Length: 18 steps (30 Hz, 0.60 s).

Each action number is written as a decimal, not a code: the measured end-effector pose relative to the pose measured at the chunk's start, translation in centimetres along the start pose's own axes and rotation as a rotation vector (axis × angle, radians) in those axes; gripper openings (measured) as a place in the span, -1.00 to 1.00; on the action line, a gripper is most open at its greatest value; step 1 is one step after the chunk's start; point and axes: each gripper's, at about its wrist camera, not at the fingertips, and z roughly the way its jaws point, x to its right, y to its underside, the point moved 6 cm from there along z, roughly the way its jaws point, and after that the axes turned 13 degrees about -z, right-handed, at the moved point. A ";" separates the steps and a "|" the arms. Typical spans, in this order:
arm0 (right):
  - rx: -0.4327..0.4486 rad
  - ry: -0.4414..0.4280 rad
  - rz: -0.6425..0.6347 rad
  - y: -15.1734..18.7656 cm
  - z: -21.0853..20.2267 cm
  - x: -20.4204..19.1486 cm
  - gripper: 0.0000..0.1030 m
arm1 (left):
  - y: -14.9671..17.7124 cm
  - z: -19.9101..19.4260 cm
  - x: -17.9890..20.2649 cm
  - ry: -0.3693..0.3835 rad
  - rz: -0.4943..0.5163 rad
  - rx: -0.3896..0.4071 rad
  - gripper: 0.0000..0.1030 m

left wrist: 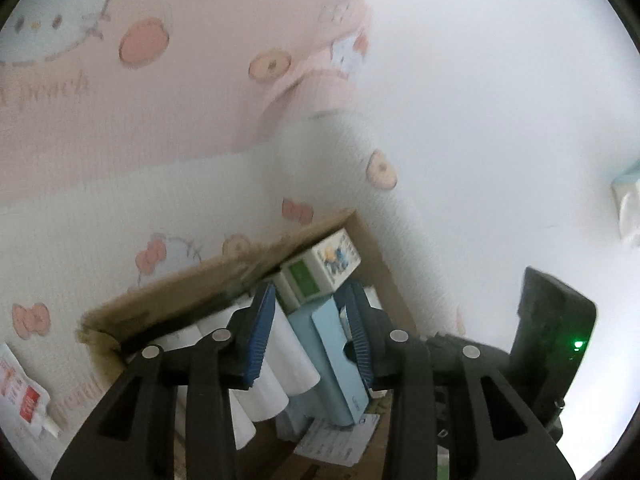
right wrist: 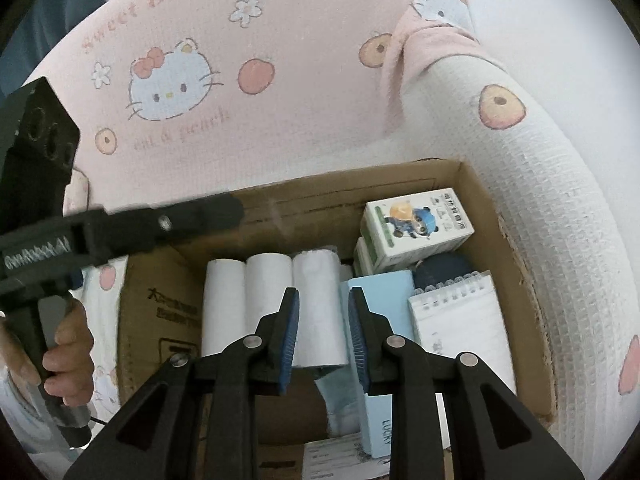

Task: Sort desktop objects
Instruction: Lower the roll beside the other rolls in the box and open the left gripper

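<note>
An open cardboard box [right wrist: 320,208] lies on a printed blanket. Inside it are three white rolls [right wrist: 268,304] side by side, a light blue box [right wrist: 380,292] marked LUCKY, a spiral notepad [right wrist: 460,320], a small cartoon-printed carton [right wrist: 416,224] and a dark blue round thing [right wrist: 442,270]. My right gripper [right wrist: 323,294] hangs above the rolls and the blue box, open by a narrow gap and empty. My left gripper [left wrist: 310,292] is open too, with nothing between its pads, over the rolls [left wrist: 296,360] and the blue box [left wrist: 336,356]. In the right wrist view the left gripper [right wrist: 224,210] reaches in from the left over the box rim.
A pink and white cat-print blanket [right wrist: 180,80] surrounds the box and rises in a fold at the right [right wrist: 520,200]. A hand [right wrist: 68,360] holds the left gripper's handle. A red and white packet [left wrist: 24,396] lies left of the box. A printed sheet [right wrist: 340,456] lies on the box floor.
</note>
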 end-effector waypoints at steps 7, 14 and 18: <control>-0.083 -0.014 0.006 2.3 0.1 -1.3 -0.57 | 0.8 -1.5 1.7 -0.039 0.196 0.013 -0.74; -0.207 -0.025 0.010 5.6 2.1 -1.5 -0.57 | 4.1 1.8 2.3 -0.117 0.266 -0.214 -0.74; -0.229 -0.030 -0.022 6.2 2.6 -2.2 -0.57 | 6.2 4.1 1.4 -0.171 0.228 -0.350 -0.74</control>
